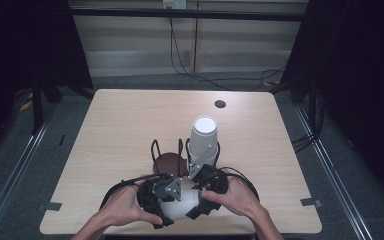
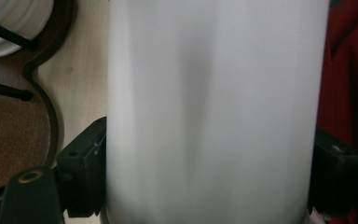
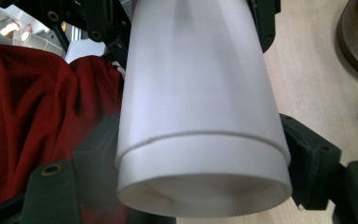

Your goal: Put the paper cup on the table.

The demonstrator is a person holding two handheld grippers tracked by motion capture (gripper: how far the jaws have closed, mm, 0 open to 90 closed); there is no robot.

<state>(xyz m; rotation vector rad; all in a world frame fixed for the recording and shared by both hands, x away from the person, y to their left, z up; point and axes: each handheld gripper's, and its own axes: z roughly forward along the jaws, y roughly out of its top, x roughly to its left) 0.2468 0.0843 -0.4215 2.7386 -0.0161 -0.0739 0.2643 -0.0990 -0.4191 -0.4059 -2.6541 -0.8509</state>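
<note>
A white paper cup (image 1: 180, 206) lies on its side just above the table's front edge, held between both hands. My left gripper (image 1: 170, 210) is shut on one end; in the left gripper view the cup (image 2: 214, 93) sits between both pads (image 2: 86, 168). My right gripper (image 1: 196, 199) is shut on the other end. In the right gripper view the cup (image 3: 196, 93) shows a stepped ring near its open end, as if one cup sits nested in another. Behind it, a stack of upturned white cups (image 1: 202, 137) stands in a black wire holder with a brown base (image 1: 169, 162).
The light wooden table (image 1: 130, 115) has a small dark hole (image 1: 220, 104) near its far edge. Red cloth (image 3: 46, 102) on the person's side lies close behind the cup. Cables run over the floor beyond the table.
</note>
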